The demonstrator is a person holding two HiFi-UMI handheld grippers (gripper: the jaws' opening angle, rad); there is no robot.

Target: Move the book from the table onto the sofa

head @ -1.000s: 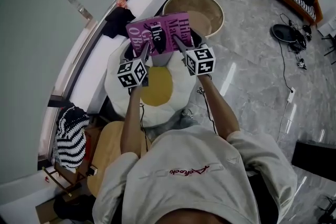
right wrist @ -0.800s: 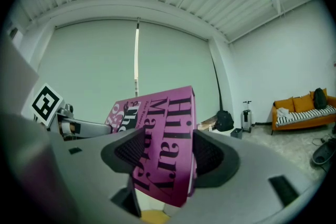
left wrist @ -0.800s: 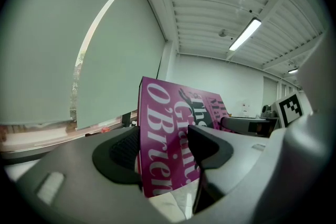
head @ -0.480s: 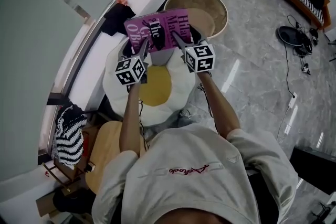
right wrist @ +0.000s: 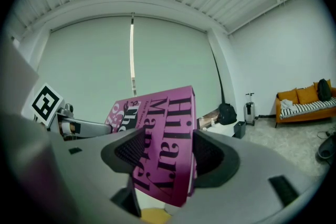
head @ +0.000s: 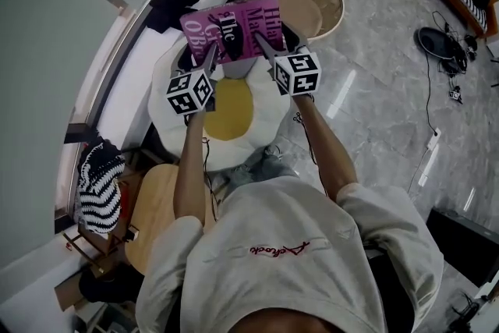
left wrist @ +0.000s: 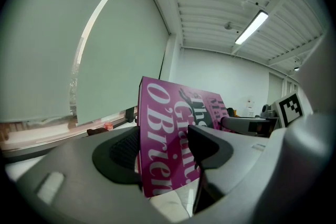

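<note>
Book [head: 234, 29]: magenta, held over the far edge of the egg-shaped cushion [head: 226, 121]; we cannot quite tell whether it touches the cushion.
Left gripper [head: 209, 57]: we see its jaws clamped on the book's left end.
Right gripper [head: 263, 51]: jaws clamped on the book's right end.
</note>
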